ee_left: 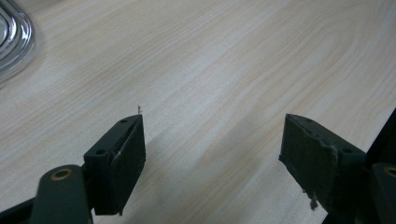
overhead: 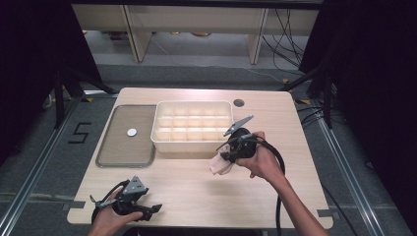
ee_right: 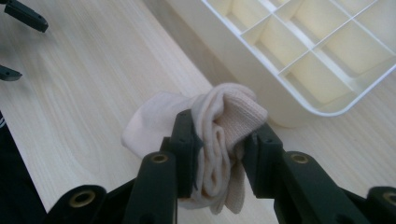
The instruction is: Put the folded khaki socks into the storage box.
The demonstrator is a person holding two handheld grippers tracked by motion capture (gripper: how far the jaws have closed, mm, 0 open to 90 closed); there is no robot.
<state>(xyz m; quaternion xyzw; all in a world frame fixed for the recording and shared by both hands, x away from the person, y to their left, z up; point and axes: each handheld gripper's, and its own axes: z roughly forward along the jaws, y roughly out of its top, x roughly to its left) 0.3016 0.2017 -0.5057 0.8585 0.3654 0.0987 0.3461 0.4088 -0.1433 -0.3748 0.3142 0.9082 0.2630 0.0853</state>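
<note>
Above table, right claw (ee_right: 218, 154) gripping sock (ee_right: 219, 121)

A compartment tray (overhead: 194, 140) sits at the middle of the table (overhead: 196, 191), toward its far side, with a flat lid (overhead: 118, 147) lying just left of it. The right gripper (overhead: 227, 156) holds a bunched cloth (overhead: 220, 165) just before the tray's near right corner. The left gripper (overhead: 147, 211) hangs over the table's near left edge, well apart from both.

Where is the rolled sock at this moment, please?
The rolled sock is clamped in the right gripper, just off the table's right-centre, beside the near right corner of the divided tray.
</note>
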